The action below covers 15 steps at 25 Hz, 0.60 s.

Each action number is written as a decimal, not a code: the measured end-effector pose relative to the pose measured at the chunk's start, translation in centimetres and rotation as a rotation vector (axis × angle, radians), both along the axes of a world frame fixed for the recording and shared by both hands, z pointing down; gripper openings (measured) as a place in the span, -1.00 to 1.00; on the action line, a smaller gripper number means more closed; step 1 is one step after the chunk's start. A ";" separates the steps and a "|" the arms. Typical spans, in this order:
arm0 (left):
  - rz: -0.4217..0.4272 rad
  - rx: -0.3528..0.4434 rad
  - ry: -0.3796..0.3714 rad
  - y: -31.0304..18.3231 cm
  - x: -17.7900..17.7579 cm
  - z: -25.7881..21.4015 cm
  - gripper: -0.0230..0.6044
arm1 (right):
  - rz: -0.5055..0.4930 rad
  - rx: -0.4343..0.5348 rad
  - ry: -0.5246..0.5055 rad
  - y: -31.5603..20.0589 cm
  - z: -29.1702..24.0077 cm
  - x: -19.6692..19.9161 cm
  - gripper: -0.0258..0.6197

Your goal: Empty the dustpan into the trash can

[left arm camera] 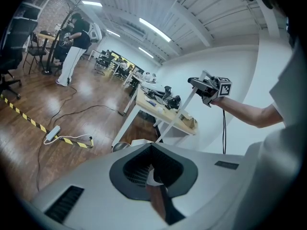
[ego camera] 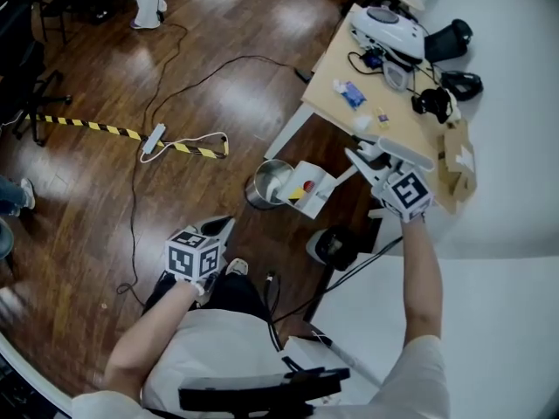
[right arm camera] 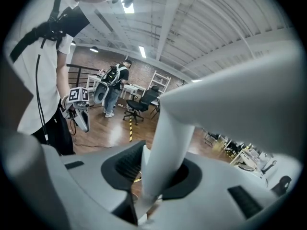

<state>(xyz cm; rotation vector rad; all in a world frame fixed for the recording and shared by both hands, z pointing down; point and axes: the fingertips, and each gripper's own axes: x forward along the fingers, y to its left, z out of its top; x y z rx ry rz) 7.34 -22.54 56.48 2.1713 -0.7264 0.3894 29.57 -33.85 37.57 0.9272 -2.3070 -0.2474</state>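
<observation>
Tilted dustpan [ego camera: 307,188] above the trash can [ego camera: 261,184]
The right gripper [ego camera: 361,156] clamps its handle [right arm camera: 169,138]; the left gripper [ego camera: 220,226] has its jaws together, empty, over the wooden floor [ego camera: 218,33].

White dustpan [ego camera: 307,188] tilts over the round metal trash can [ego camera: 260,186].

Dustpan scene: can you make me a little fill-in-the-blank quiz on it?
On the dustpan, the right hand-held gripper is shut on the ____.
The dustpan is tilted over a metal ____.
The left hand-held gripper holds ____.
Missing words: handle; trash can; nothing.
</observation>
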 end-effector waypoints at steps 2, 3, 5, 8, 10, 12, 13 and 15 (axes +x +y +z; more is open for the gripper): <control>-0.004 -0.005 0.006 0.0 -0.3 0.0 -0.96 | -0.011 -0.006 0.014 -0.3 0.2 -0.9 -0.56; -0.004 -0.006 0.007 0.0 -0.5 0.0 -0.96 | -0.018 -0.007 0.021 -0.5 0.3 -1.4 -0.57; -0.007 -0.010 0.009 -0.1 -1.0 0.1 -0.96 | -0.030 -0.011 0.029 -0.8 0.5 -2.0 -0.57; -0.022 -0.014 0.013 -0.5 -1.5 0.2 -0.96 | -0.036 -0.025 0.033 -1.4 0.9 -2.5 -0.57; -0.028 -0.017 0.018 -0.7 -2.0 0.2 -0.96 | -0.037 -0.030 0.037 -1.8 1.0 -2.9 -0.56; -0.035 -0.021 0.023 -0.9 -2.4 0.3 -0.96 | -0.040 -0.034 0.044 -2.1 1.1 -3.2 -0.57; -0.040 -0.023 0.025 -1.0 -2.6 0.3 -0.96 | -0.043 -0.037 0.047 -2.2 1.1 -3.4 -0.57; -0.049 -0.028 0.031 -1.2 -2.7 0.3 -0.96 | -0.049 -0.045 0.053 -2.5 1.3 -3.6 -0.57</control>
